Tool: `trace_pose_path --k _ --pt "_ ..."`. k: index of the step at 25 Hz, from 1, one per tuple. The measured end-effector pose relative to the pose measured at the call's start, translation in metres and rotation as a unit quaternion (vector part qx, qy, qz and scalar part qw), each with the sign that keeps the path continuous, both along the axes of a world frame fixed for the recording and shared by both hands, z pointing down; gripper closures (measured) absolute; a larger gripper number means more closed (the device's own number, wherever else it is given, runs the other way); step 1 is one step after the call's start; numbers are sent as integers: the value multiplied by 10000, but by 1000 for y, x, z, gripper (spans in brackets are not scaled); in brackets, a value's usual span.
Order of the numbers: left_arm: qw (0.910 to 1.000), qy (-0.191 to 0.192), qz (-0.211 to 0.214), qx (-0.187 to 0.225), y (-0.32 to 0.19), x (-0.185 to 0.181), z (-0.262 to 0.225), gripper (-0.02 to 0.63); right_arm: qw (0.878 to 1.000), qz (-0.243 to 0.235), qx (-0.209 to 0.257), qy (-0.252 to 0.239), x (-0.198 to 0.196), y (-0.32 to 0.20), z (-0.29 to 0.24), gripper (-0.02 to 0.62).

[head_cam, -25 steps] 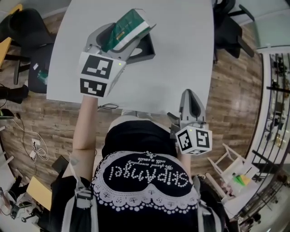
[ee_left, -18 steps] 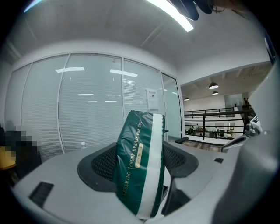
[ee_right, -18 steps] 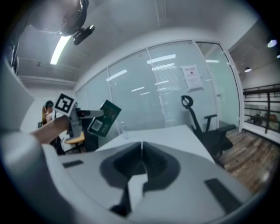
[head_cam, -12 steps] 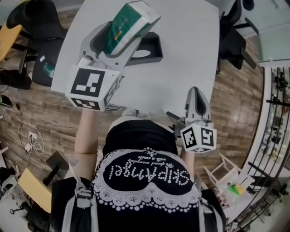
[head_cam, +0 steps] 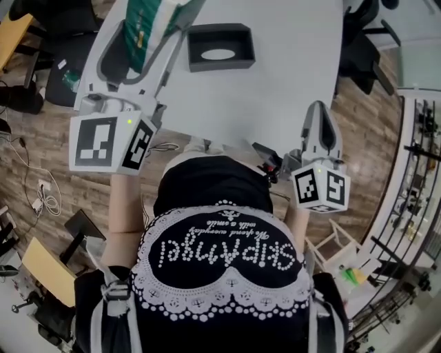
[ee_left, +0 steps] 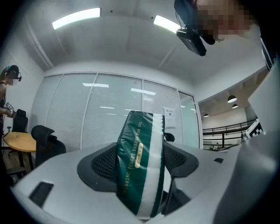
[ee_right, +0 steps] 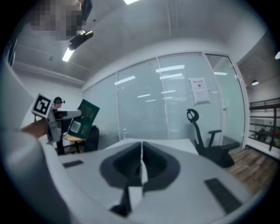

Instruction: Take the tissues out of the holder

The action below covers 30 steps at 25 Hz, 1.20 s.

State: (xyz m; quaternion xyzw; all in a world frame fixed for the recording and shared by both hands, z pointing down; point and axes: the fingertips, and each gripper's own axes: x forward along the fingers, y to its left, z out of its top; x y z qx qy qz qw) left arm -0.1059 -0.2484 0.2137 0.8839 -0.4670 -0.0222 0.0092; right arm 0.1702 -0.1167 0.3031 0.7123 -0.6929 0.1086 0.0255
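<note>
The tissue pack point(head_cam: 145, 17), dark green with a white stripe, is held in the air at the upper left of the head view. My left gripper point(head_cam: 157, 38) is shut on it. In the left gripper view the pack point(ee_left: 139, 148) stands upright between the two jaws. The holder point(head_cam: 220, 47), a dark grey box with an oval slot on top, sits on the white table point(head_cam: 289, 76), to the right of the pack and apart from it. My right gripper point(head_cam: 319, 109) hovers over the table's near right edge, shut and empty, its jaws pressed together point(ee_right: 141, 164).
Black office chairs stand at the table's far right point(head_cam: 362, 48) and far left point(head_cam: 41, 21). A metal rack point(head_cam: 413, 172) runs along the right. Cables point(head_cam: 41, 200) lie on the wooden floor at the left. The right gripper view shows a glass wall and another chair point(ee_right: 205, 140).
My left gripper has lifted the tissue pack up and to the left, away from the holder. The right gripper has drifted slightly to the right and stays shut.
</note>
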Motion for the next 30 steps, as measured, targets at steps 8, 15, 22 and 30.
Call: trace_pose_path --k 8,15,22,30 --pt "9994 197 -282 -105 35 -29 14 270 9999 -133 -3 49 -9 1 -2 561" --pt "9991 35 -350 -244 61 -35 31 270 9996 -281 -9 -47 -21 -4 -3 561" --pt "9982 -105 -286 -512 79 -37 53 270 9992 -361 -69 -126 -30 1 1 561" --pt "9958 -119 -395 -815 95 -42 76 270 9989 -384 -227 -160 -35 9 11 561"
